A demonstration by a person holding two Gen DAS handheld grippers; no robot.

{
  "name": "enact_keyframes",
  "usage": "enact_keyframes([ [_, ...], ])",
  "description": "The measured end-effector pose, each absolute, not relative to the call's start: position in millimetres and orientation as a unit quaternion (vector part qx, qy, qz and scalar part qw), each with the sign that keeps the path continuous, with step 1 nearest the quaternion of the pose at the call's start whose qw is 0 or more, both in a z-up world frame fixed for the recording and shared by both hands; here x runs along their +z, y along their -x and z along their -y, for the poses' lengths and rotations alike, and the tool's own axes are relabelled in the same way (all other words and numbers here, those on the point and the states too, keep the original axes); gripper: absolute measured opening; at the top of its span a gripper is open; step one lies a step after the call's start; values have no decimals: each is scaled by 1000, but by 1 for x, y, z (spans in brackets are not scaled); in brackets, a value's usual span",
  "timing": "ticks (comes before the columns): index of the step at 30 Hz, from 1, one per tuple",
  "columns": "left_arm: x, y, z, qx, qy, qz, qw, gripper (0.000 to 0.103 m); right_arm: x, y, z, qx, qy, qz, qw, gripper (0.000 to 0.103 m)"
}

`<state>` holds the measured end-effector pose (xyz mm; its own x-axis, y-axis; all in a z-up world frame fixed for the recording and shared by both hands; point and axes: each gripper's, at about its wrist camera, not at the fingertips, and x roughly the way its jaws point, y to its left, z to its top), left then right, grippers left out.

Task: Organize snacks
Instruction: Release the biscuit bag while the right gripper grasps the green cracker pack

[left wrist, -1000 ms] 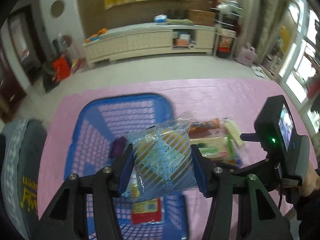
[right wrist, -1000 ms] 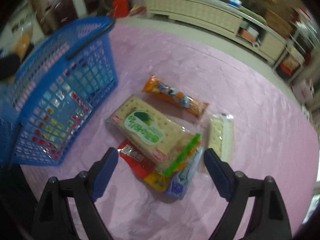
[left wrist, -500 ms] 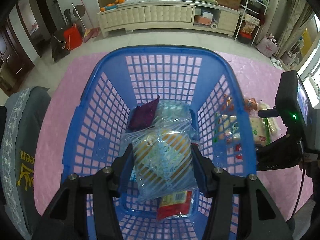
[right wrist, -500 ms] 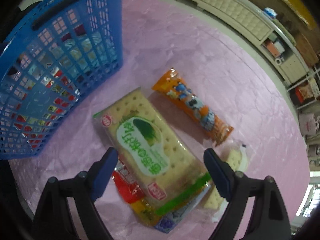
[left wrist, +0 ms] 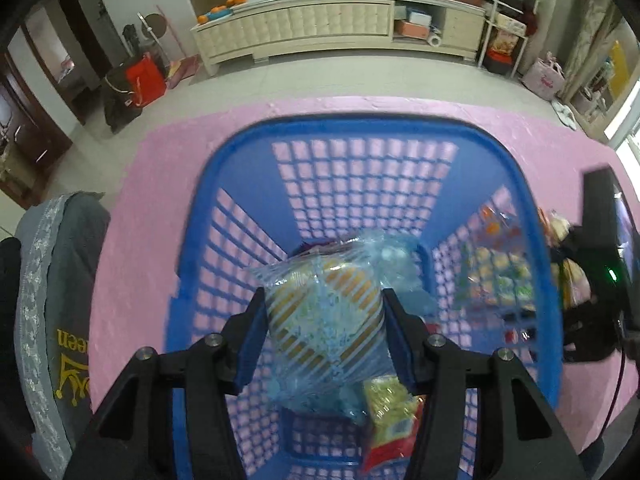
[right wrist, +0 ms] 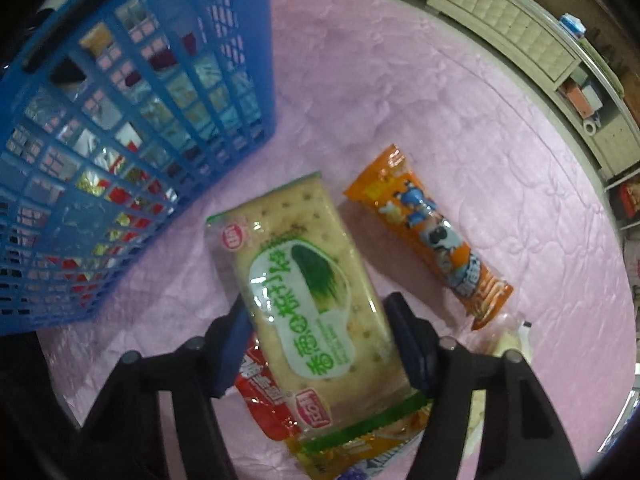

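Observation:
In the left wrist view my left gripper (left wrist: 324, 332) is shut on a blue-striped clear snack bag (left wrist: 320, 304), held over the inside of the blue mesh basket (left wrist: 360, 124). A red and yellow snack (left wrist: 390, 416) and a purple pack (left wrist: 308, 246) lie in the basket below it. In the right wrist view my right gripper (right wrist: 320, 340) points down over a cracker pack with a green label (right wrist: 304, 280). Its jaws are closing, and the pads touch the pack's long sides. An orange pack (right wrist: 428, 232) lies to the right on the pink cloth (right wrist: 400, 100).
Under the cracker pack lie a red wrapper (right wrist: 260, 384) and further packs, with a pale pack (right wrist: 512, 340) at the right. The basket wall (right wrist: 140, 120) stands close on the left. A grey chair back (left wrist: 48, 300) is at the table's left, and a cream sideboard (left wrist: 340, 20) is behind.
My left gripper carried the striped bag from beside the basket to over its inside and lower. My right gripper came down onto the cracker pack, and its jaws narrowed around it.

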<state>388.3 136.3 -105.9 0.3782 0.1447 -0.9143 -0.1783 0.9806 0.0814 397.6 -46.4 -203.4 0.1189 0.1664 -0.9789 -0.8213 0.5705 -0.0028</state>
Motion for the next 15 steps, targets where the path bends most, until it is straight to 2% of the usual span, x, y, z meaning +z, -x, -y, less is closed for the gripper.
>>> enact_keyframes([
  [2, -108, -393, -144, 97, 32, -552, 828, 53, -200, -396, 47, 357, 280, -557, 696, 68],
  [5, -105, -394, -145, 96, 22, -548, 831, 63, -186, -385, 55, 358, 264, -548, 709, 68],
  [15, -65, -343, -136, 91, 39, -517, 850, 64, -134, -337, 77, 347, 234, -526, 740, 68],
])
